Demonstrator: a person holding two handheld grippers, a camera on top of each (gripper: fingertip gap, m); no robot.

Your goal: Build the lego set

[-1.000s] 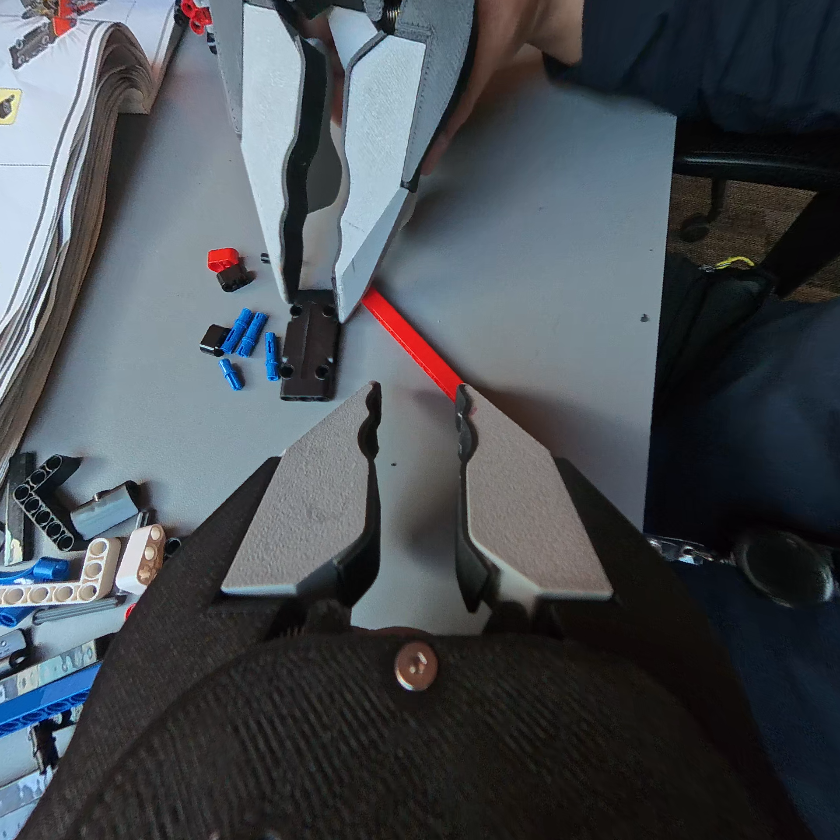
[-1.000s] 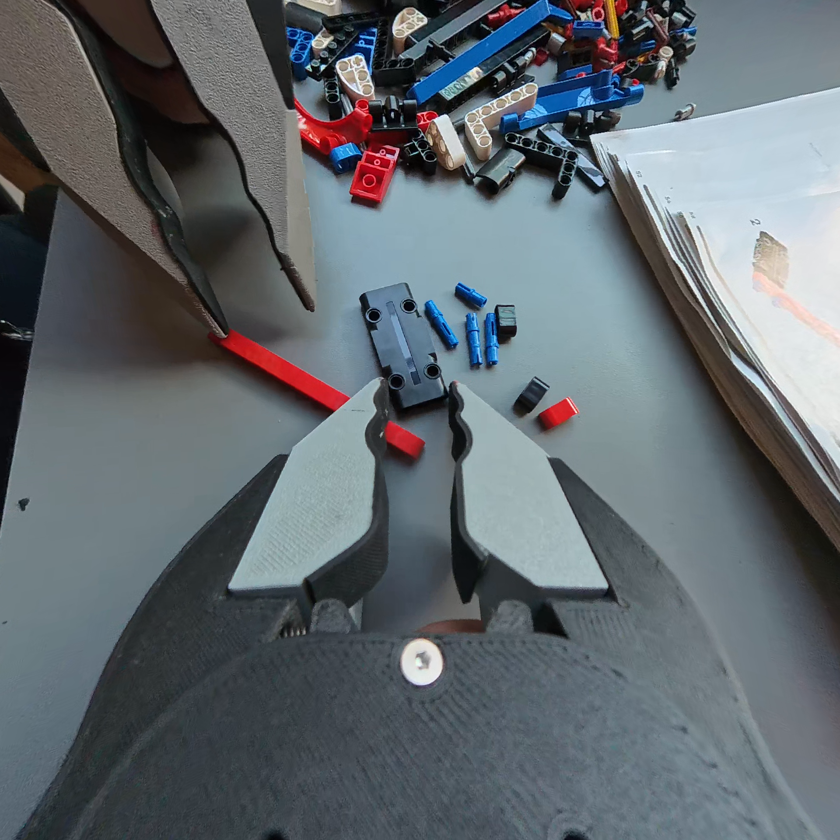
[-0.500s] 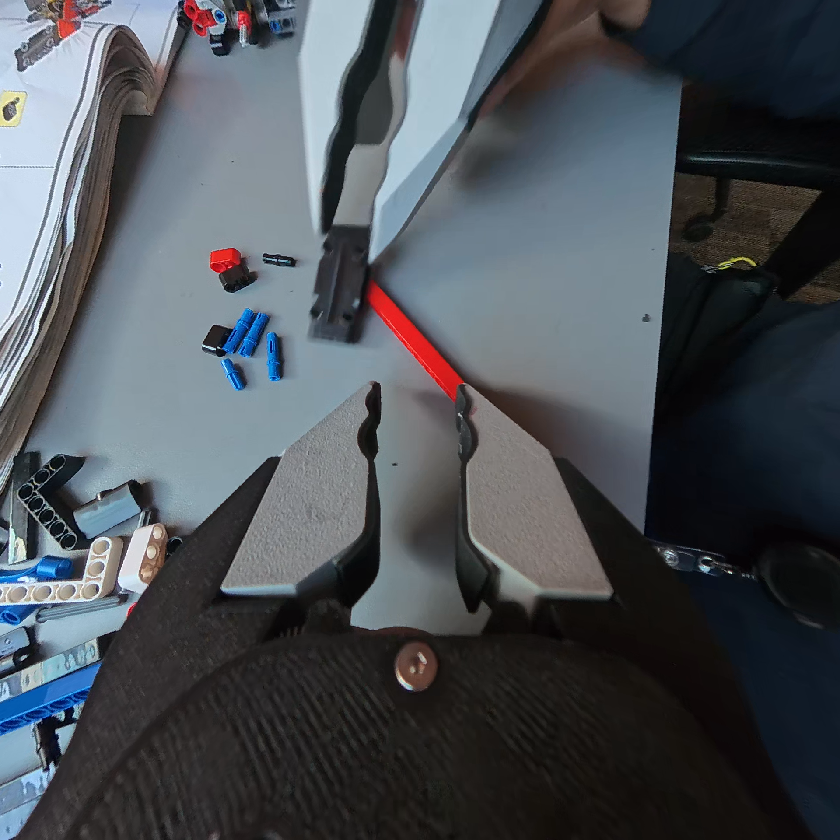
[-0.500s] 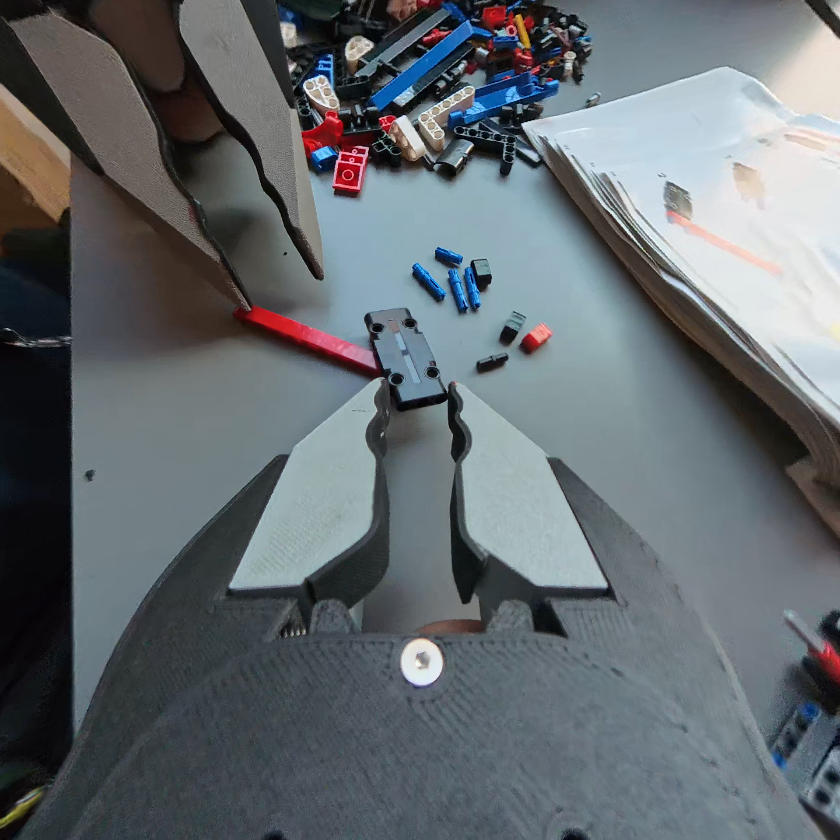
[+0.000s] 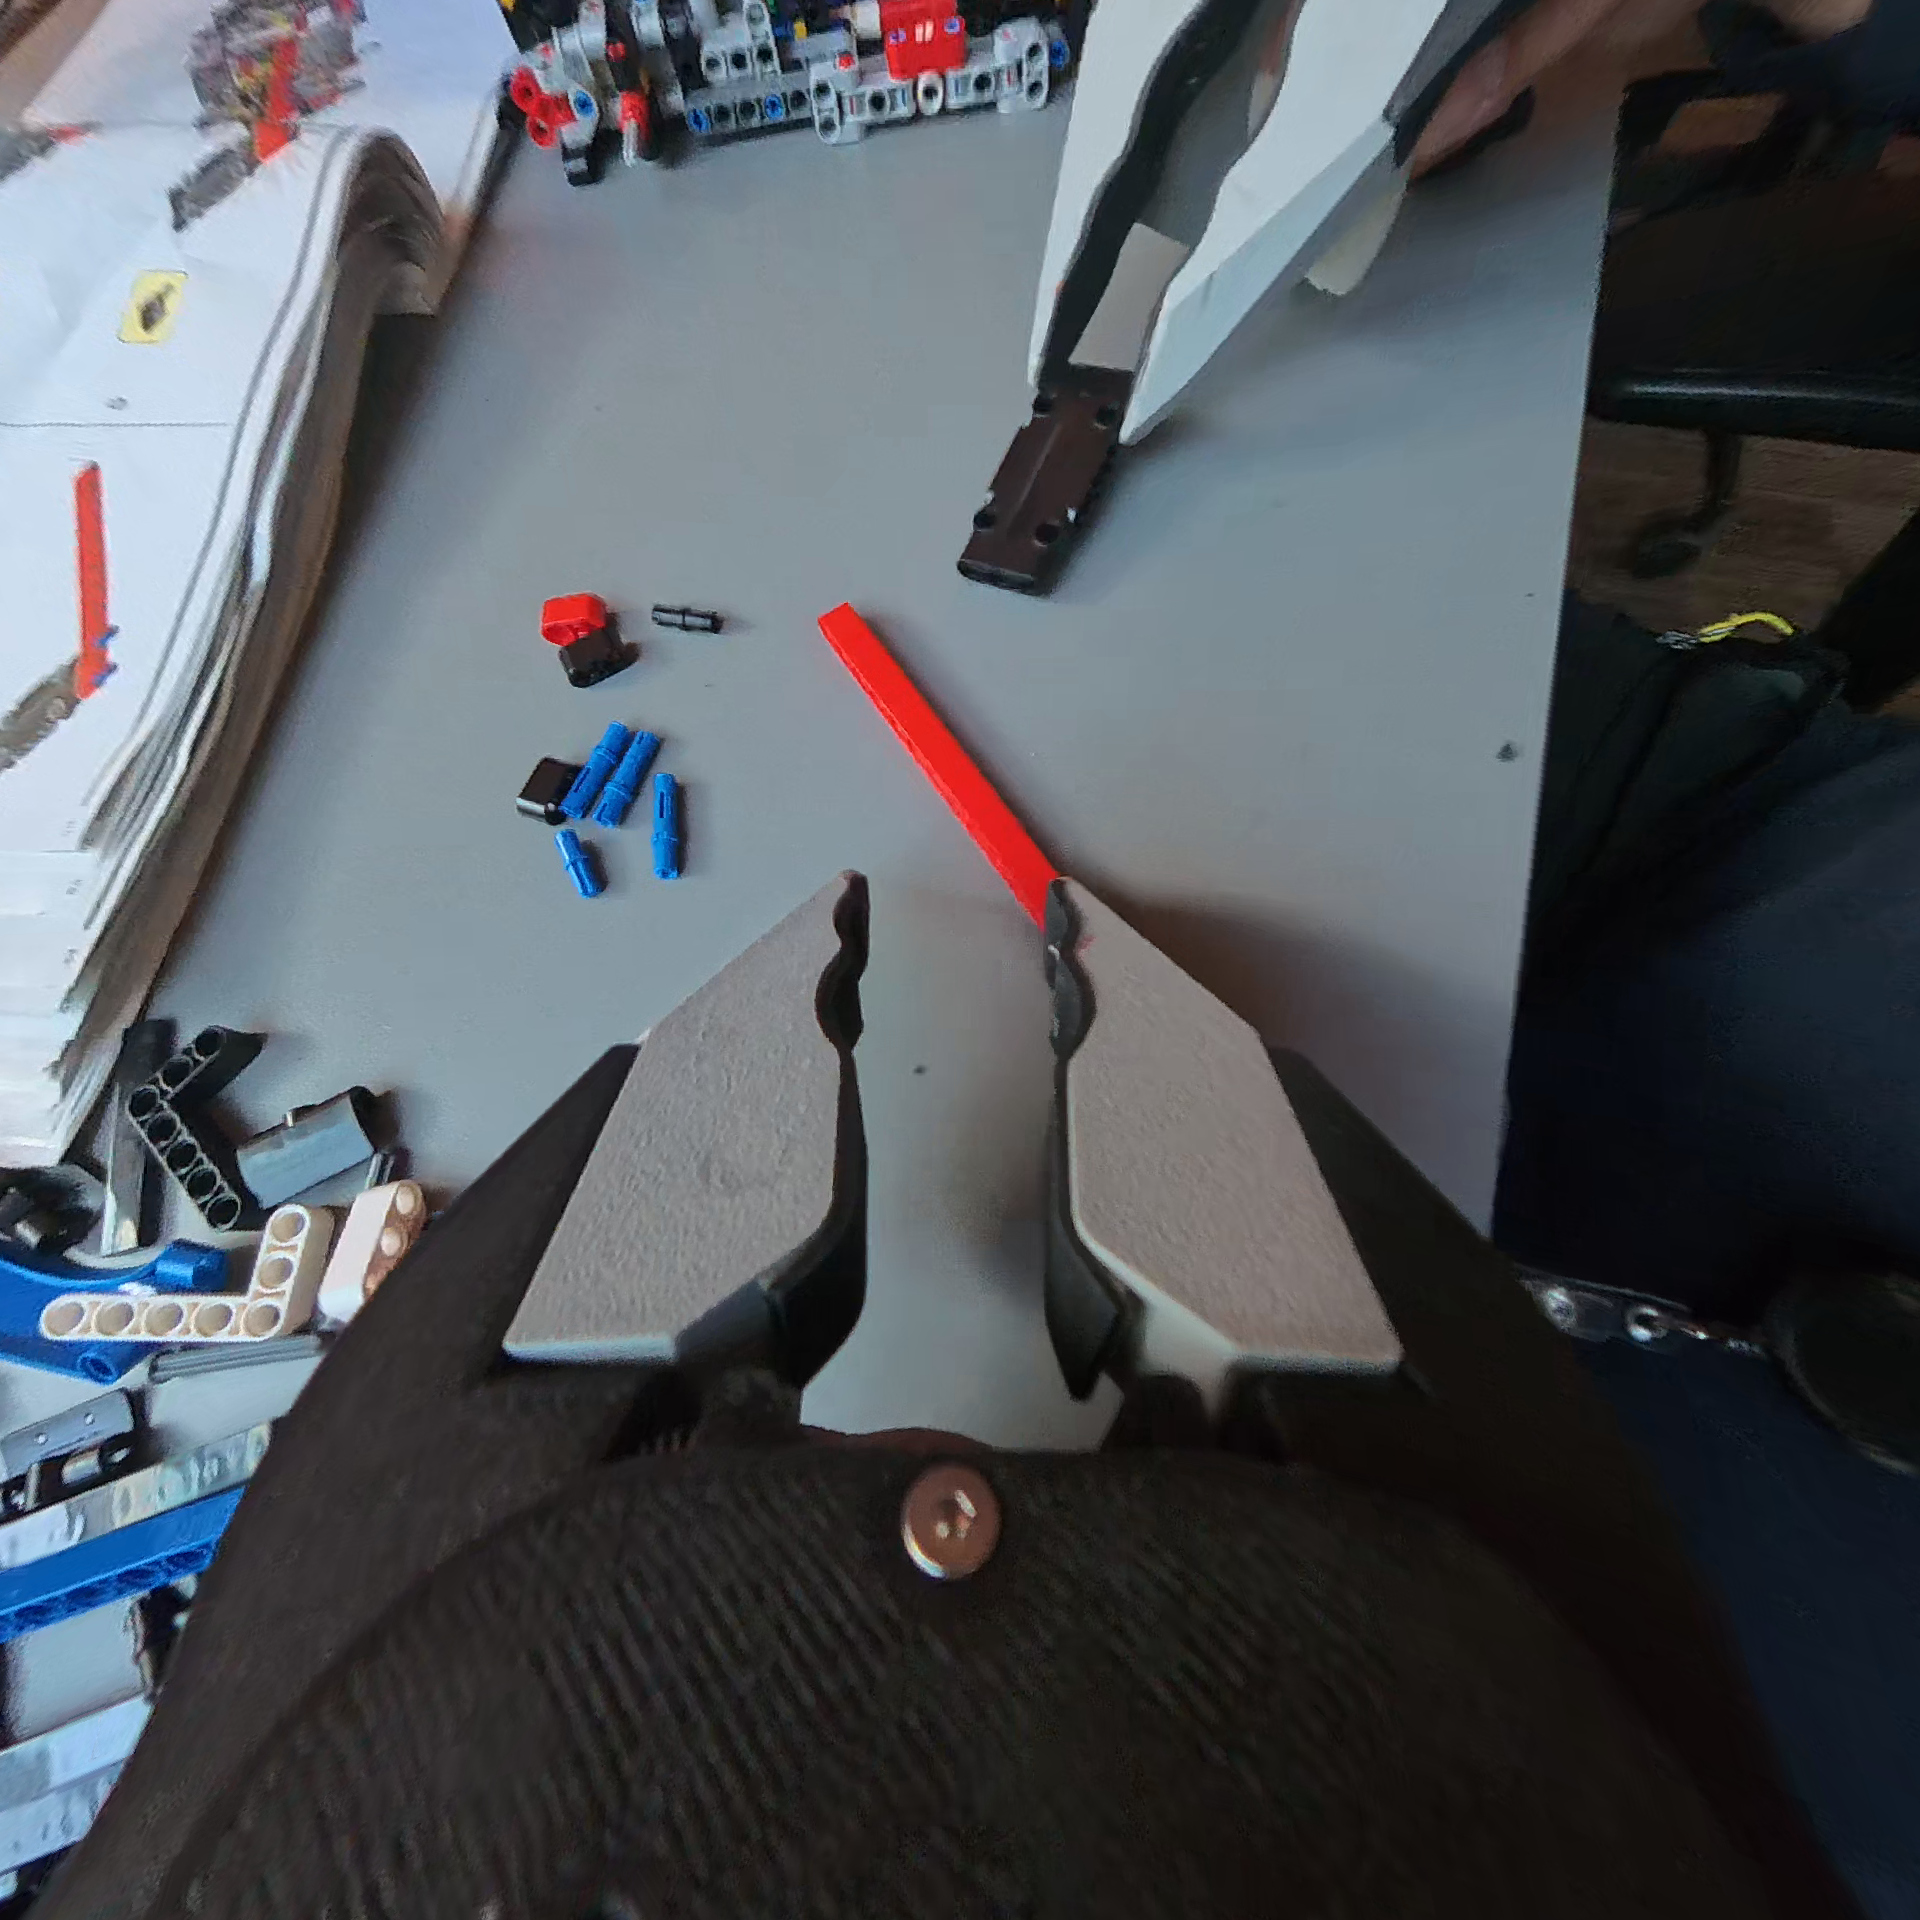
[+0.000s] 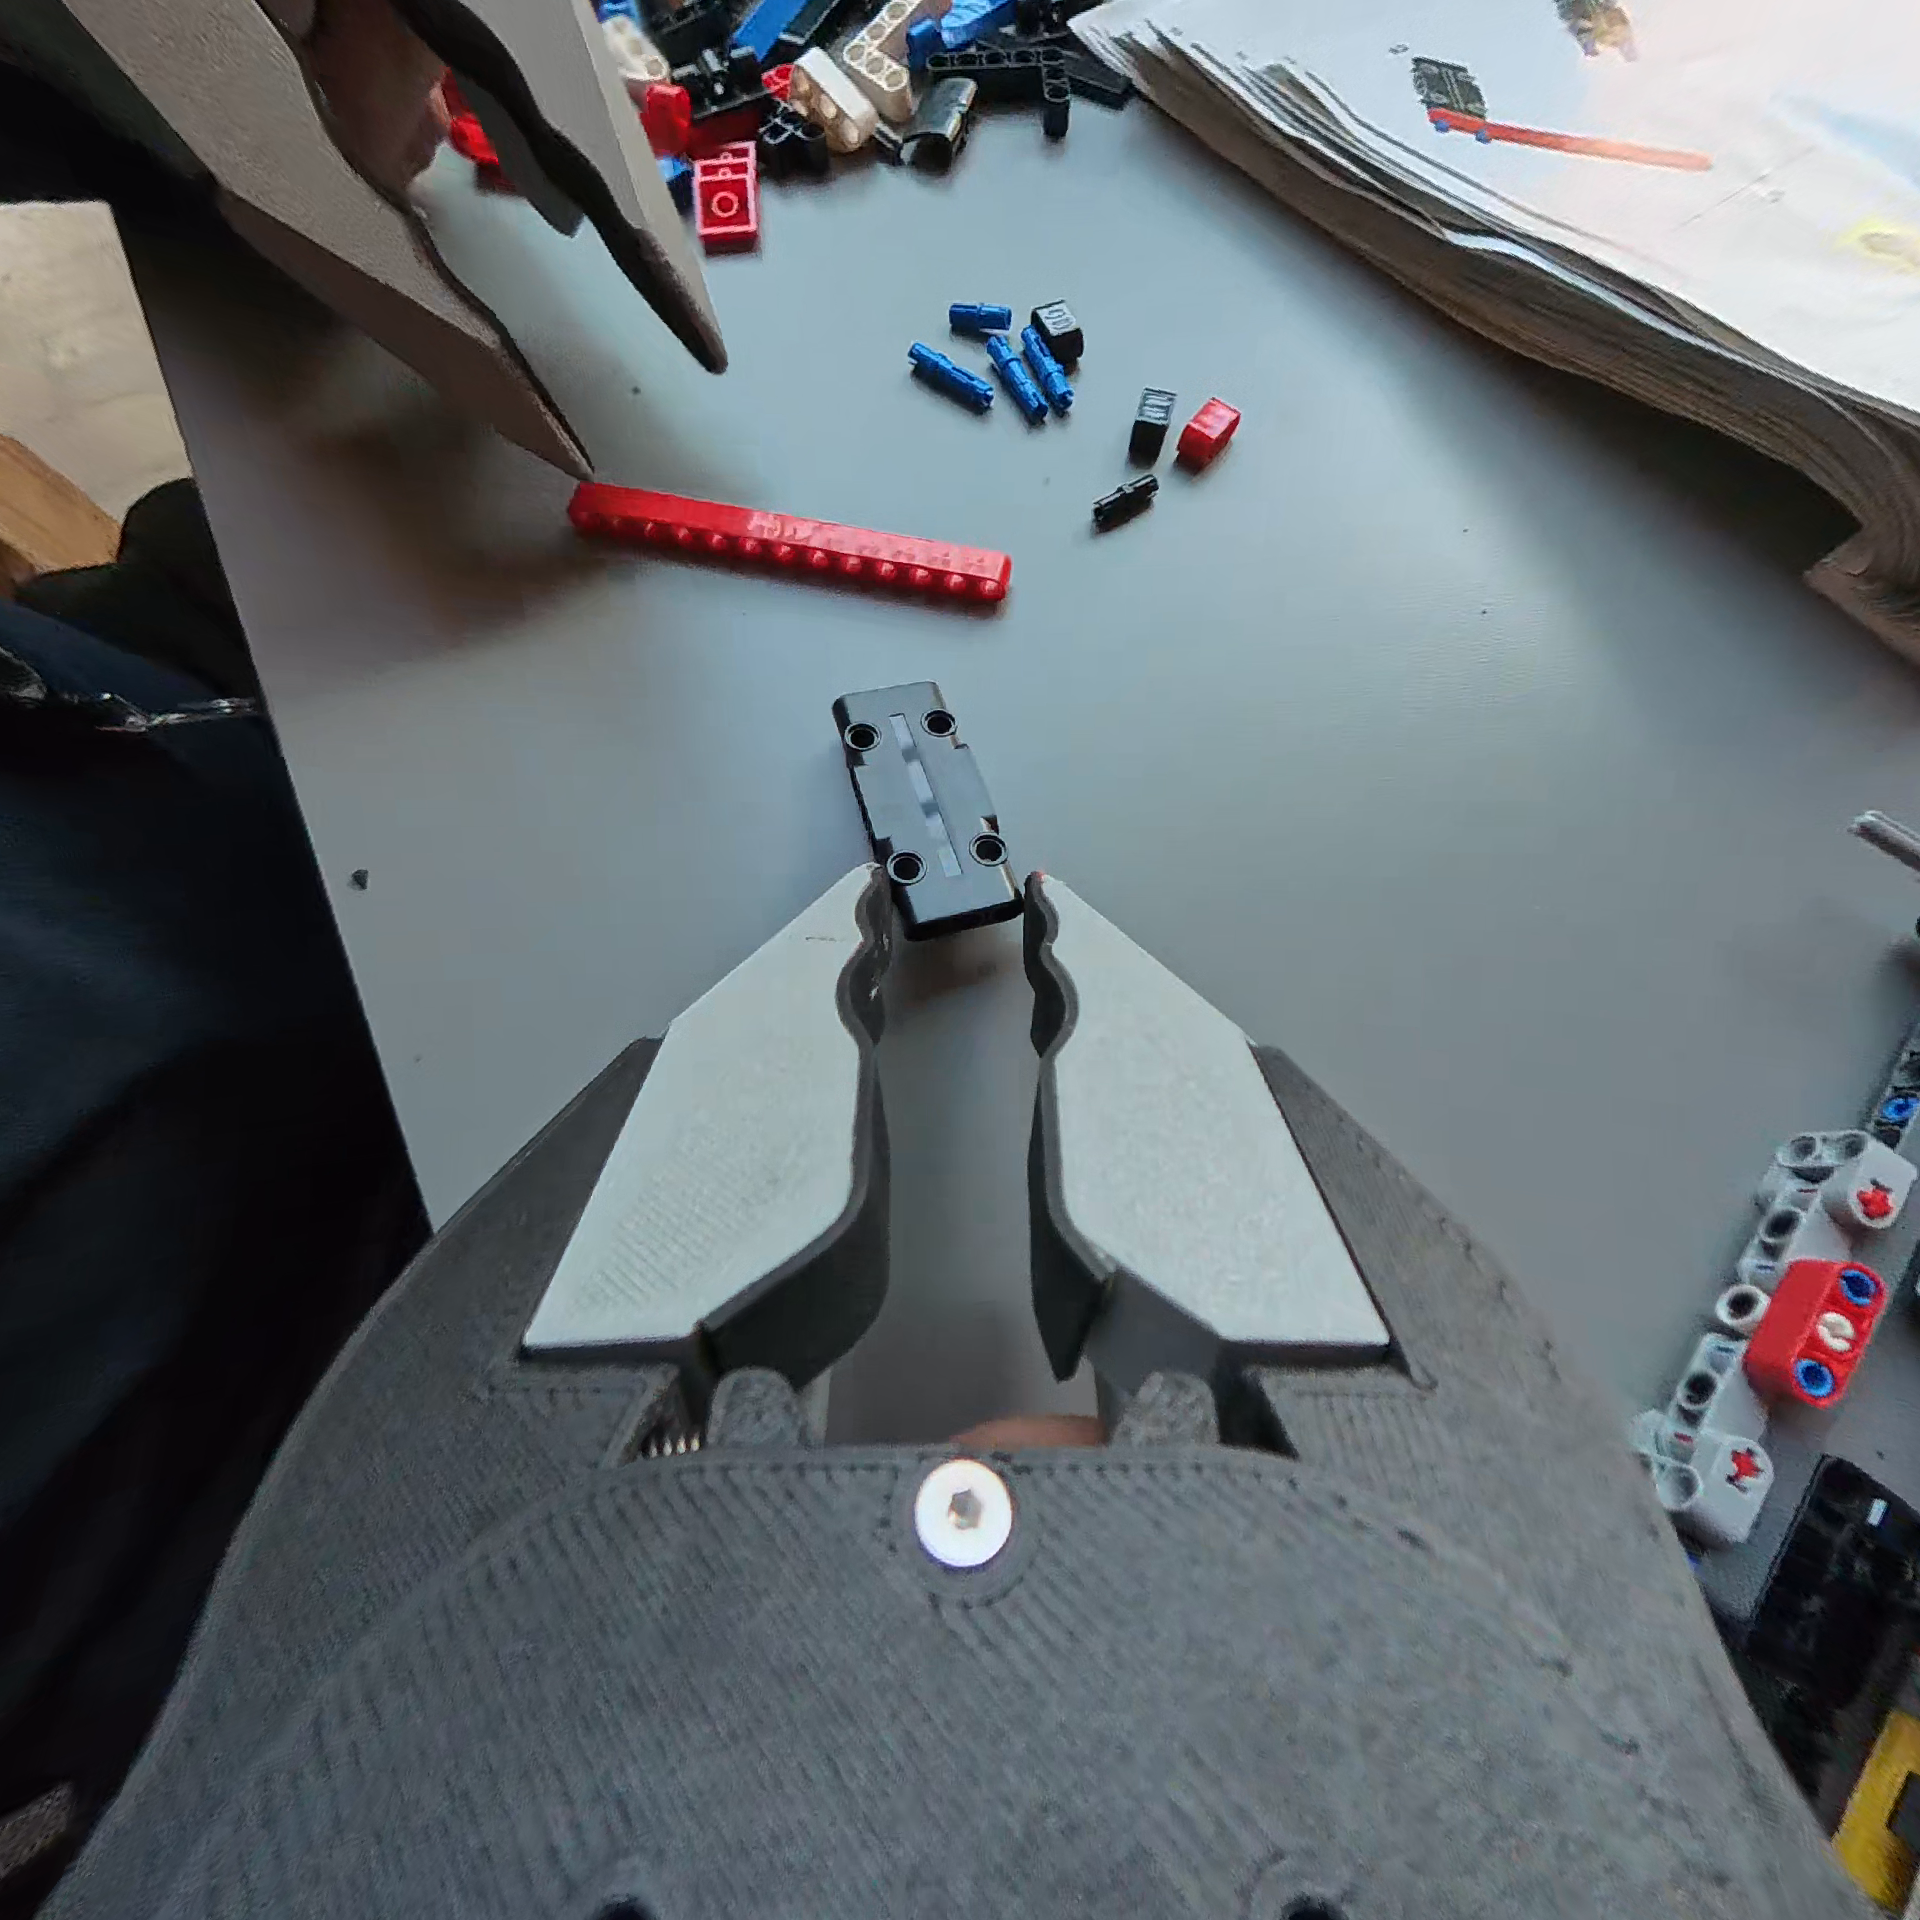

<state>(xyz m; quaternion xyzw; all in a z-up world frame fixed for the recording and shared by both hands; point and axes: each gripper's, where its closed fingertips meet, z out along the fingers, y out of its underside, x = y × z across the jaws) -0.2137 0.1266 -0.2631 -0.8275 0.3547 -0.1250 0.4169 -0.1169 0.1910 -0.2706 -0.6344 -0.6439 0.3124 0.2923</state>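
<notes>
My right gripper (image 6: 951, 899) is shut on the near end of a flat black plate with four holes (image 6: 925, 805) and holds it above the grey table (image 6: 1351, 727). The left wrist view shows the plate (image 5: 1044, 488) hanging from the right gripper (image 5: 1086, 400) at the upper right. My left gripper (image 5: 951, 899) is open with nothing between its pads. Its right fingertip (image 5: 1060, 914) rests on the near end of a long red beam (image 5: 935, 758) lying on the table. The right wrist view shows the left gripper (image 6: 644, 416) touching the beam (image 6: 790, 545).
Blue pins (image 5: 623, 790), small black pieces and a red piece (image 5: 571, 618) lie left of the beam. A thick open booklet (image 5: 208, 468) lies at the left. Piles of loose parts (image 5: 156, 1299) sit at the lower left and far end (image 5: 790, 73). The table edge and a person's legs are at the right.
My right gripper has lifted the black plate off the table and carried it away from the red beam and the blue pins. My left gripper has stayed on the beam's end.
</notes>
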